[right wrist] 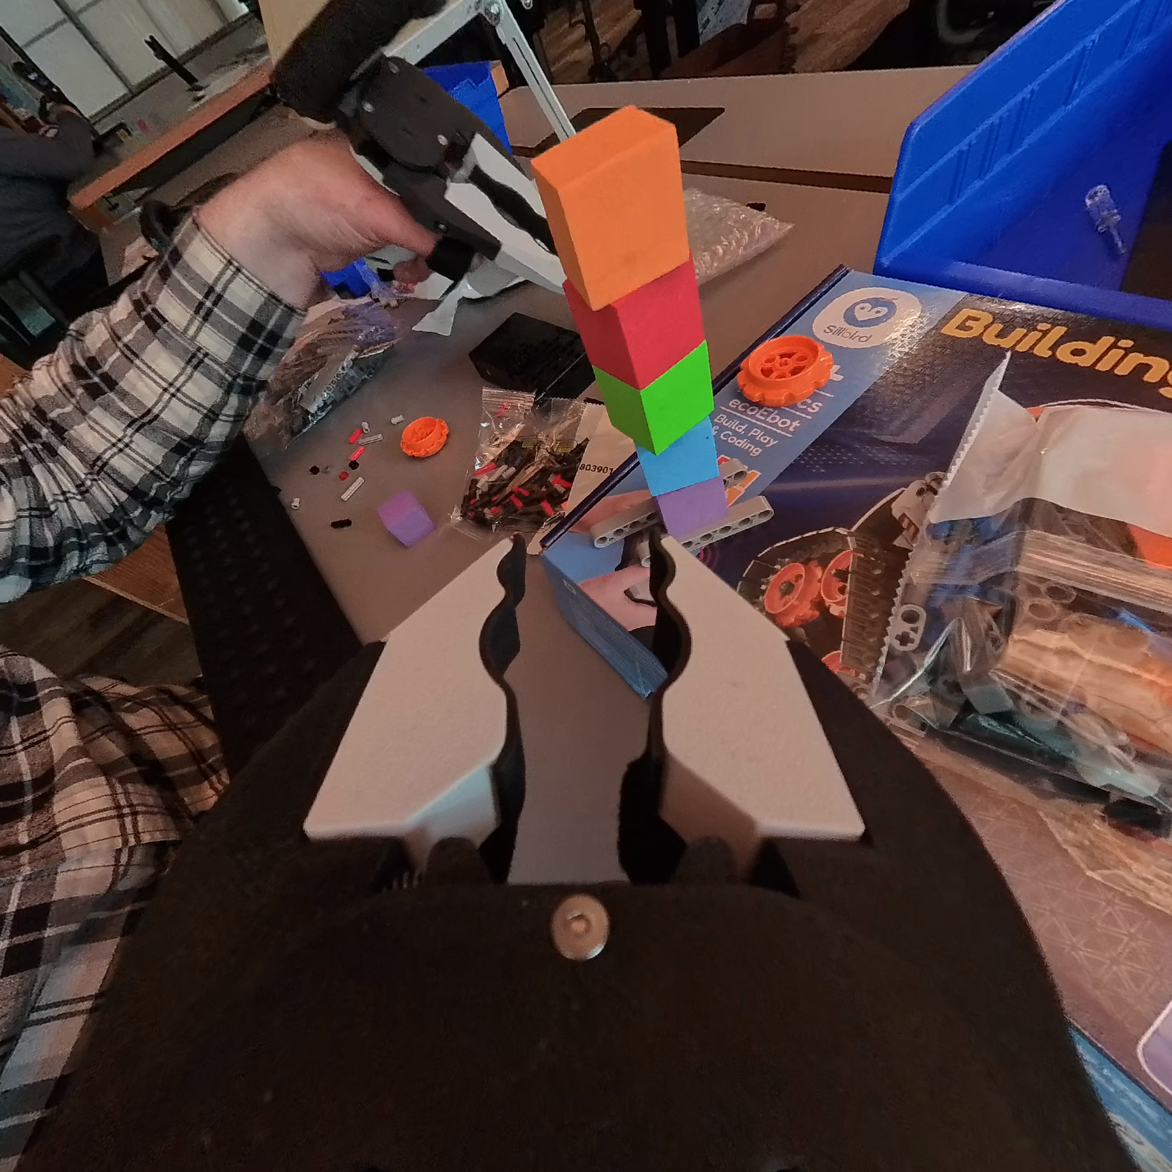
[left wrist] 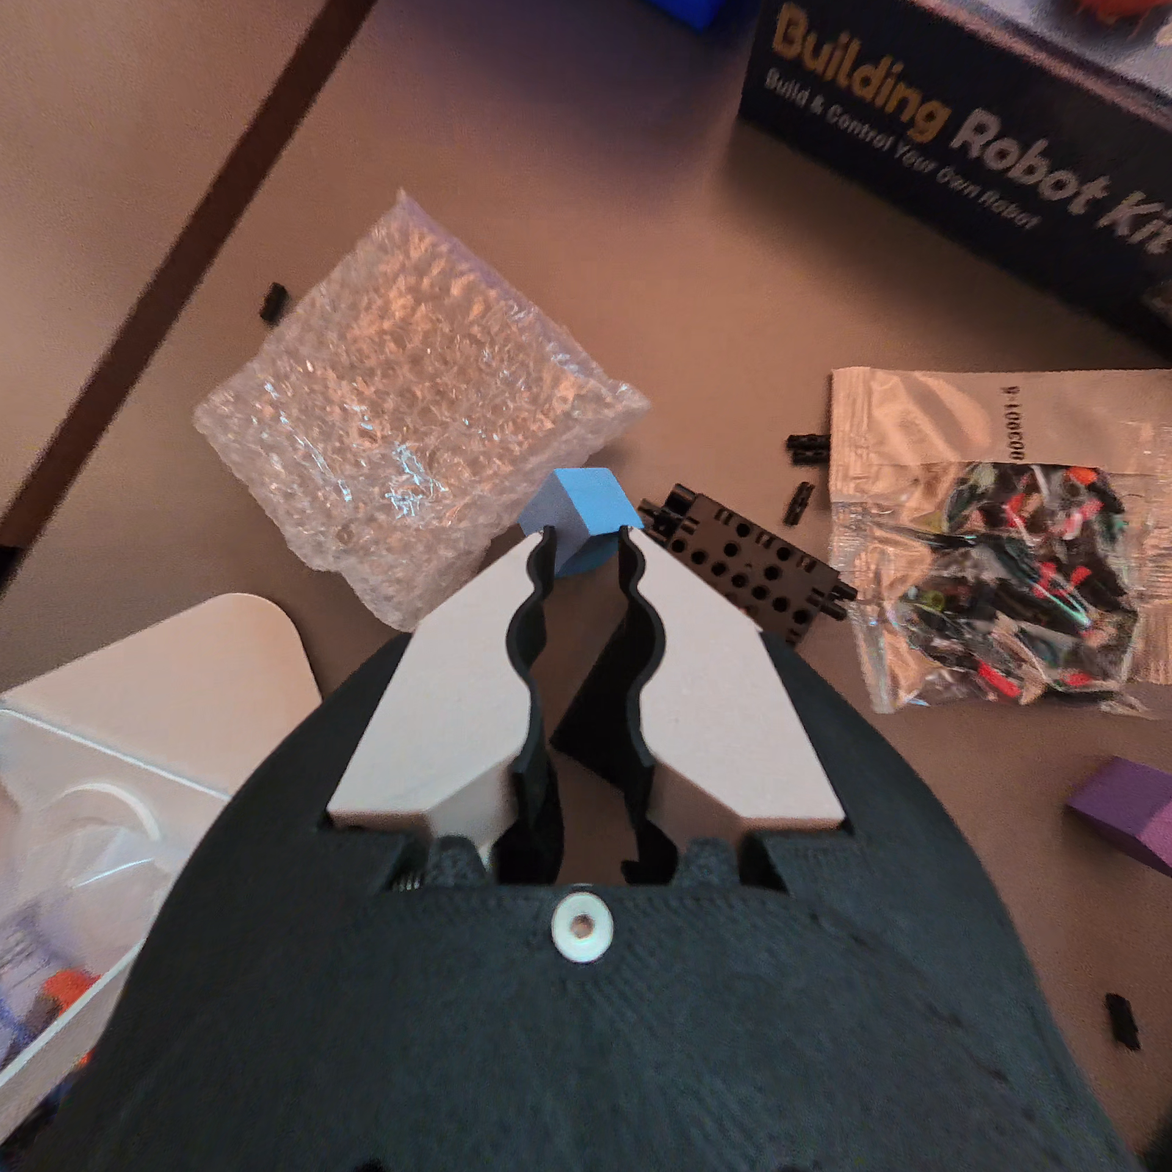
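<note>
My left gripper (left wrist: 585, 540) is shut on a light blue cube (left wrist: 580, 507), held tilted at the fingertips above the brown table (left wrist: 634, 222). My right gripper (right wrist: 590, 552) is open and empty. Its tips sit just in front of a leaning tower of blocks: orange (right wrist: 612, 203) on top, then red (right wrist: 637, 323), green (right wrist: 656, 399), blue (right wrist: 678, 460) and purple (right wrist: 691, 507). The tower stands on a dark printed box (right wrist: 888, 393) beside a grey holed beam (right wrist: 625, 523). In the right wrist view a hand (right wrist: 304, 203) holds the left gripper, its tips hidden behind the tower.
Bubble wrap (left wrist: 406, 406), a black holed plate (left wrist: 742, 558), a bag of small parts (left wrist: 1015, 571), a purple block (left wrist: 1129, 818) and a white tray (left wrist: 95, 761) lie around. An orange wheel (right wrist: 423, 436), a purple cube (right wrist: 406, 517) and a blue bin (right wrist: 1046, 158) are nearby. The orange wheel (right wrist: 423, 436) lies around 15 cm away from my left fingertips.
</note>
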A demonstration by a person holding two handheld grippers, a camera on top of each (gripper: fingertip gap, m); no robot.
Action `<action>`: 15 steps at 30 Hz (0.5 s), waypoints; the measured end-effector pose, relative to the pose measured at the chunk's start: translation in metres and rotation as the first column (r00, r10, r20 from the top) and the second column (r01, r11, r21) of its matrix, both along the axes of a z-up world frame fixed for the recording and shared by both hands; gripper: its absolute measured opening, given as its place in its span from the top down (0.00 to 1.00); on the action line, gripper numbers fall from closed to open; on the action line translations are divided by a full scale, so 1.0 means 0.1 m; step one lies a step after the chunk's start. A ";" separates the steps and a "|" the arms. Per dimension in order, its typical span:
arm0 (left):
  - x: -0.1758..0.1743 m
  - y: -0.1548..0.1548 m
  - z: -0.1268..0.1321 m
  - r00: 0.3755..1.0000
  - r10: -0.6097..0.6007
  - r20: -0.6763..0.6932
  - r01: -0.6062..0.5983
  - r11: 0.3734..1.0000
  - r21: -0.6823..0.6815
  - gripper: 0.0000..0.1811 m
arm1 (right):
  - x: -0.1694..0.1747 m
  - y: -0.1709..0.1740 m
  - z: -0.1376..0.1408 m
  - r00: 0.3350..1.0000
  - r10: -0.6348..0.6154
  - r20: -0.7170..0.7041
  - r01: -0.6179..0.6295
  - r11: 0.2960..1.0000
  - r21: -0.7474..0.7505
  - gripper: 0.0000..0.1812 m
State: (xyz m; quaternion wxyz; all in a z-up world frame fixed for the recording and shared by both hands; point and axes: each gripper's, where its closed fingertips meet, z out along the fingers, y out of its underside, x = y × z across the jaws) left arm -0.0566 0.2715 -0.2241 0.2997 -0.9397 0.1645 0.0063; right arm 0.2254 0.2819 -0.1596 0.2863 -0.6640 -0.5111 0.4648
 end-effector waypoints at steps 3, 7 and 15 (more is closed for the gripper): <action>0.14 -0.01 0.25 0.998 -0.051 -0.026 0.052 0.998 0.044 0.90 | 0.00 0.01 0.03 1.000 -0.001 -0.005 0.001 1.000 0.004 0.79; 0.46 -0.02 0.52 0.989 -0.148 -0.015 0.148 0.984 0.100 0.90 | 0.01 0.00 0.05 1.000 0.003 -0.008 -0.003 1.000 0.010 0.79; 1.03 -0.15 0.80 0.950 -0.311 0.038 0.300 0.937 0.176 0.90 | 0.05 -0.12 0.21 0.999 0.026 -0.030 -0.024 0.998 0.060 0.79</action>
